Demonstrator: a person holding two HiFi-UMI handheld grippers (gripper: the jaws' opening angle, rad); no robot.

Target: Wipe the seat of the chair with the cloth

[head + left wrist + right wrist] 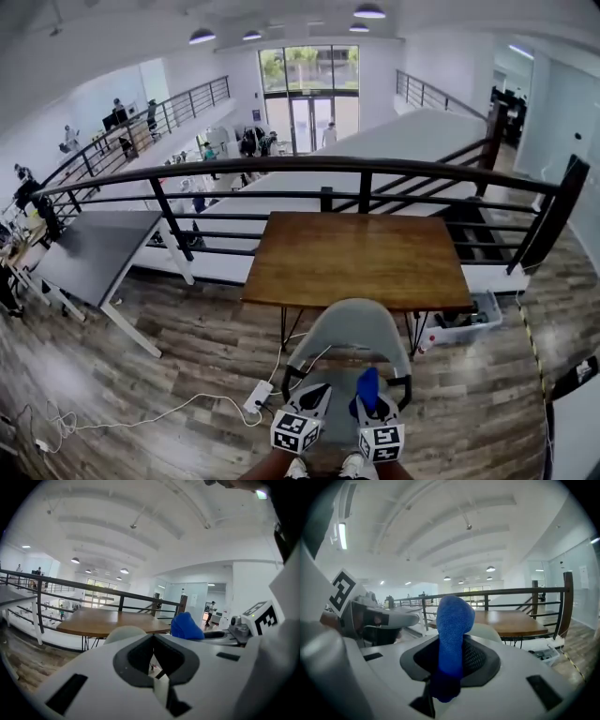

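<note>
Blue cloth (452, 620) juts upright from your right gripper (378, 427), whose jaws are clenched on its lower end while the rounded top stands free above them. Your left gripper (302, 414) hangs just beside it at 9 o'clock, jaws drawn together with nothing between them. Both tools hover low over the seat of the grey chair (349, 330) straight ahead of you, so the cloth is held above the seat; whether it touches the seat cannot be told. The chair's curved backrest is on the far side, at 12 o'clock, close to the near edge of the wooden table (356, 253). A black railing (281, 167) runs behind that table. On the plank floor (197, 347), at 9 o'clock from the chair, lies a white power strip (258, 396) with a cable trailing away leftwards.
</note>
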